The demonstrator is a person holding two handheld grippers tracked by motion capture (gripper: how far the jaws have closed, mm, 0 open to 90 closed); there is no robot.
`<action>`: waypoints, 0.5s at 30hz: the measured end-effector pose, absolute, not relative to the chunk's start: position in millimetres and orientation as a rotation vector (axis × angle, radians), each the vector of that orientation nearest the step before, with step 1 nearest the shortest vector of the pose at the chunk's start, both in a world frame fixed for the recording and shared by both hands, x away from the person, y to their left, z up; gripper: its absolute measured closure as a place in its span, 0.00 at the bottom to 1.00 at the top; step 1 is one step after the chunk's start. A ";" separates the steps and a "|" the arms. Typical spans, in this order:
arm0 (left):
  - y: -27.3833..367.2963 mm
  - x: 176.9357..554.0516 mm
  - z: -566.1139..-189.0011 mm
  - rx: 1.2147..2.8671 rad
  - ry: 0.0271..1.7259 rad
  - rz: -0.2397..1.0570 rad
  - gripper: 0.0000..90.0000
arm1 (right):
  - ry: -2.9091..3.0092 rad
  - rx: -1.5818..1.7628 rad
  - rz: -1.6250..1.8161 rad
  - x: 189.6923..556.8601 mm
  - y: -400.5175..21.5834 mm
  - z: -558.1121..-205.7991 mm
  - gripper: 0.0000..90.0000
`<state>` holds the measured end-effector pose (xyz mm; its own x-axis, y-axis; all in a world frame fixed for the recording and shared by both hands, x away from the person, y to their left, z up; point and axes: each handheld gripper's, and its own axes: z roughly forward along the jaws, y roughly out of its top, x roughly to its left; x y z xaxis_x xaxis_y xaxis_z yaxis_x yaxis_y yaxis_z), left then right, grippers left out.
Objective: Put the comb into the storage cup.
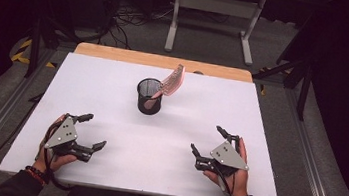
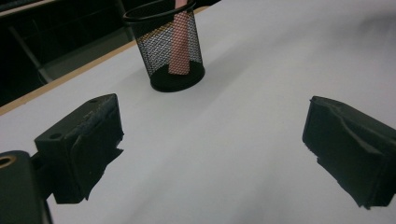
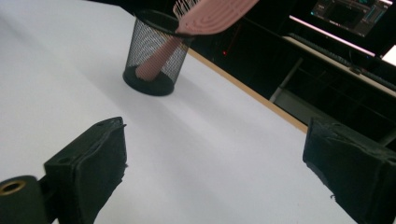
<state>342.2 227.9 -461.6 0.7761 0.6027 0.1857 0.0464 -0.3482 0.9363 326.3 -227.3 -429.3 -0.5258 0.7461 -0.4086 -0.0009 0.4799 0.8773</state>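
Observation:
A black mesh cup (image 1: 149, 96) (image 2: 169, 49) (image 3: 155, 52) stands upright near the middle of the white table (image 1: 111, 100). A pink hairbrush (image 1: 168, 85) (image 3: 211, 15) leans in it, handle (image 2: 179, 44) down, head over the rim toward the far right. My left gripper (image 1: 93, 132) (image 2: 212, 154) rests at the near left, open and empty. My right gripper (image 1: 206, 141) (image 3: 215, 172) rests at the near right, also open and empty. Both sit well short of the cup.
A wooden strip (image 1: 162, 61) runs along the table's far edge. Beyond it on the floor stand a white desk frame (image 1: 212, 17) and cables (image 1: 126, 19). Dark stands (image 1: 302, 68) flank the table's far corners.

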 end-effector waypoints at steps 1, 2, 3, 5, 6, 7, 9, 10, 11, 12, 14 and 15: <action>228.0 341.9 -461.3 1.850 0.500 0.626 0.06 | 1.882 0.628 1.113 325.6 -228.8 -430.6 0.08; 228.2 341.6 -460.9 1.847 0.499 0.633 0.06 | 1.891 0.638 1.117 324.8 -231.2 -432.1 0.09; 228.4 341.6 -460.7 1.845 0.496 0.630 0.06 | 1.899 0.645 1.119 324.3 -233.6 -433.8 0.09; 227.1 341.7 -461.2 1.847 0.499 0.619 0.06 | 1.896 0.660 1.118 323.3 -238.6 -438.4 0.09; 226.7 341.9 -461.3 1.850 0.495 0.617 0.06 | 1.906 0.672 1.121 323.2 -241.5 -440.6 0.08; 226.7 342.1 -461.3 1.849 0.494 0.612 0.06 | 1.913 0.682 1.114 322.8 -244.6 -443.9 0.08; 226.5 342.4 -461.5 1.849 0.496 0.610 0.06 | 1.917 0.680 1.084 321.9 -248.9 -447.5 0.07; 226.5 342.4 -461.5 1.849 0.496 0.610 0.06 | 1.917 0.680 1.084 321.9 -248.9 -447.5 0.07; 226.3 342.6 -462.1 1.847 0.501 0.597 0.06 | 1.910 0.700 1.088 320.2 -256.3 -451.1 0.06; 226.8 342.6 -461.9 1.848 0.500 0.609 0.06 | 1.908 0.710 1.090 319.7 -258.5 -452.1 0.06; 227.2 342.7 -461.5 1.842 0.495 0.606 0.06 | 1.907 0.726 1.078 319.1 -263.7 -455.0 0.05; 227.2 342.5 -461.4 1.843 0.496 0.609 0.06 | 1.906 0.733 1.076 318.9 -265.1 -455.9 0.04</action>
